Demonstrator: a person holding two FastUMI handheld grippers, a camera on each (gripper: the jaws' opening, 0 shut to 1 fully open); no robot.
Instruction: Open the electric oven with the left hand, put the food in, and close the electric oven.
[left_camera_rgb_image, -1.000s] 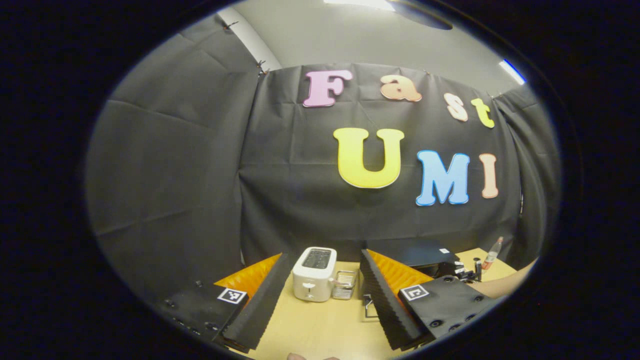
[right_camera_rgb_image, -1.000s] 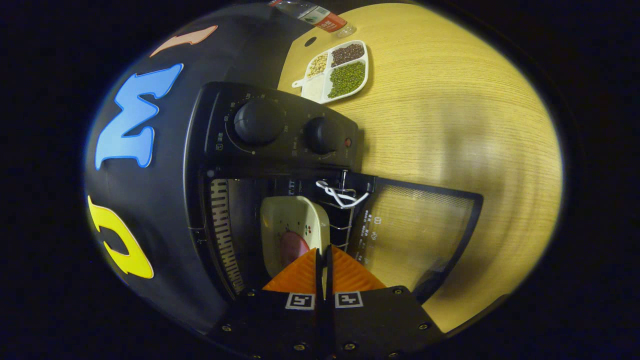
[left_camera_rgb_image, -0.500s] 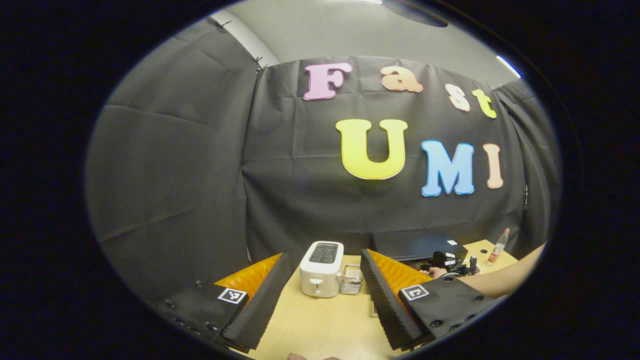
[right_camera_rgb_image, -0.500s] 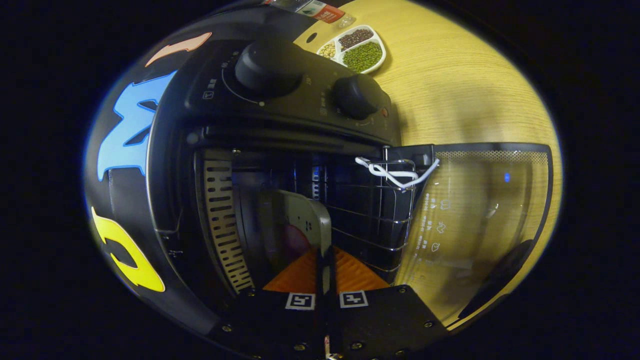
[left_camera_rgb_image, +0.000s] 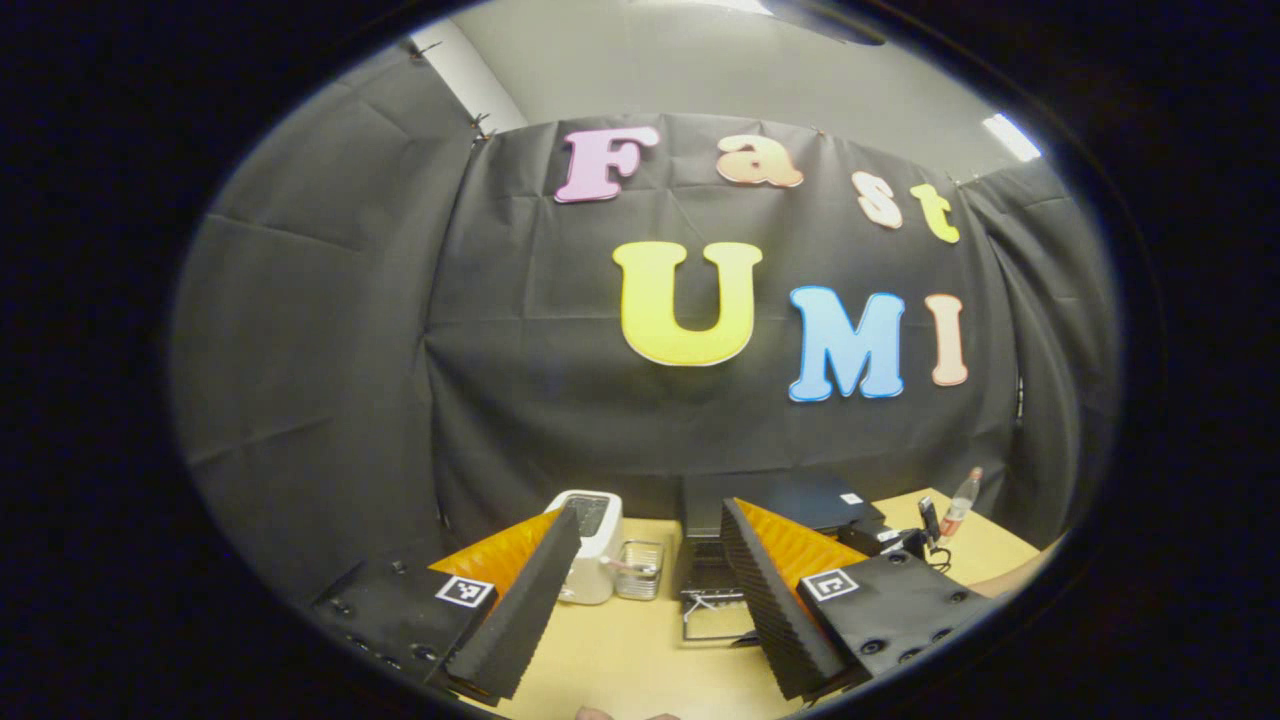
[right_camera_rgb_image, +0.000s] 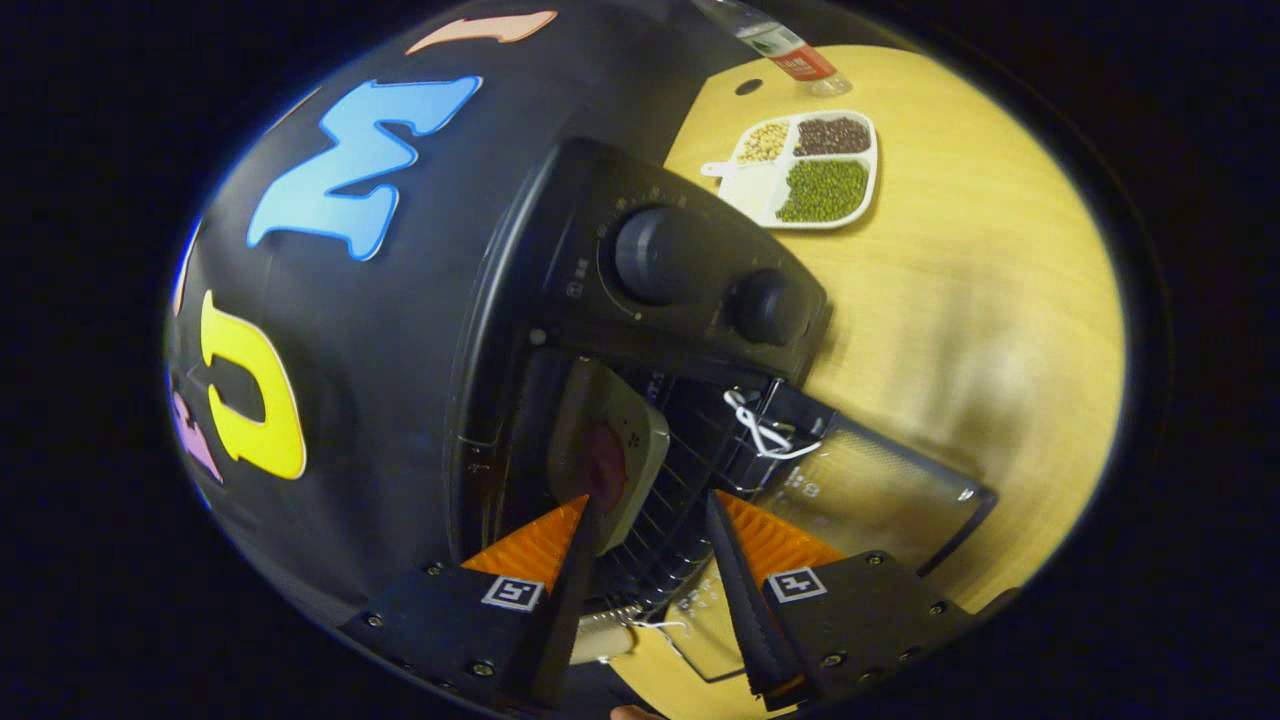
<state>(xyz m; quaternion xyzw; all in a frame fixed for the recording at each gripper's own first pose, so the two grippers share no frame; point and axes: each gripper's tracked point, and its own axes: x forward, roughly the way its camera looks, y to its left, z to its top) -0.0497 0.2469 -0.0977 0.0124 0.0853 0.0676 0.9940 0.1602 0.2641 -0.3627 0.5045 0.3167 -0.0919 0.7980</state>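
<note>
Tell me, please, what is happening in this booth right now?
A person with a gripper in each hand is loading an electric oven on a wooden table. The oven door hangs open, and a dish of food sits inside on the wire rack. The right gripper is open just in front of the dish, not gripping it. The left gripper is open too, held back from the oven. The door is not yet closed.

1. The dish (right_camera_rgb_image: 610, 455) with the food (right_camera_rgb_image: 603, 468) sat inside the oven (right_camera_rgb_image: 640, 330), seemingly on its rack.
2. The door (right_camera_rgb_image: 870, 495) lay open before the oven.
3. A divided tray (right_camera_rgb_image: 815, 170) stood behind the oven on the table (right_camera_rgb_image: 980, 330).
4. A toaster (left_camera_rgb_image: 592, 535) stood left of the oven.
</note>
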